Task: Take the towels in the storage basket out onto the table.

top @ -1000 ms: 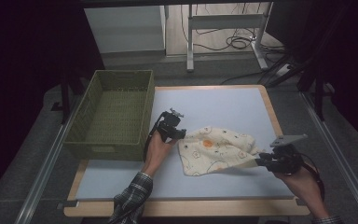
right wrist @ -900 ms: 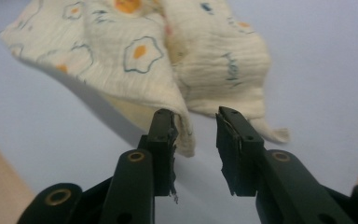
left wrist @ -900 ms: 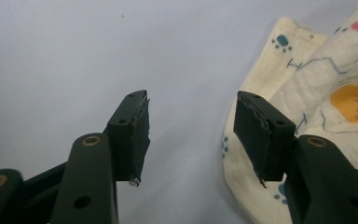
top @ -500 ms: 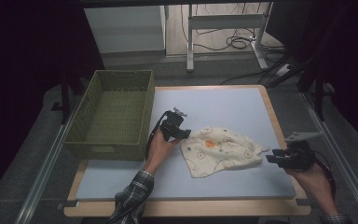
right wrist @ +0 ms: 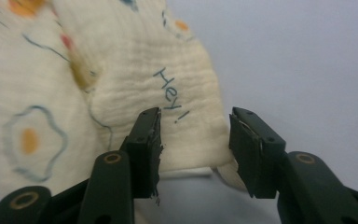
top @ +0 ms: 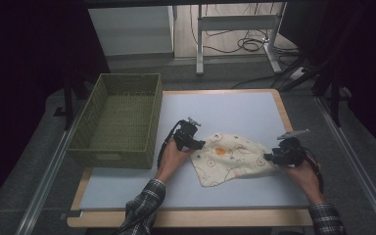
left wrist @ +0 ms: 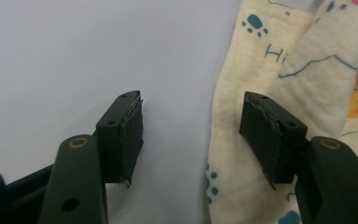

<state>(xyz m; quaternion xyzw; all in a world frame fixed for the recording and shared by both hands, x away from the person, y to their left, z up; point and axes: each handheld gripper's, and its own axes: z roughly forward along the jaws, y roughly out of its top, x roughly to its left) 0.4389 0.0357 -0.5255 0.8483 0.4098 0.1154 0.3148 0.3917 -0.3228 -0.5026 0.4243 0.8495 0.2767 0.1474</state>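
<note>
A cream cloth (top: 232,157) printed with eggs, paw marks and small words lies crumpled on the pale blue table top (top: 225,110). My left gripper (top: 199,144) rests at the cloth's left edge, open; in the left gripper view (left wrist: 191,128) one jaw stands over bare table and the other over the cloth (left wrist: 261,74). My right gripper (top: 267,157) sits at the cloth's right corner, open. In the right gripper view (right wrist: 195,140) its jaws straddle a folded corner of the cloth (right wrist: 177,102) marked "Hey!", with nothing pinched between them.
An olive woven basket (top: 119,119) stands with nothing in it at the table's left side, close to my left hand. Bare table lies behind and in front of the cloth. Wooden table edges (top: 196,219) and metal rails frame the surface; cables lie on the floor beyond.
The right gripper let go of the cloth's corner, drew right, then came back to that corner with jaws open. The cloth settled flatter. The left gripper shifted slightly right onto the cloth's edge.
</note>
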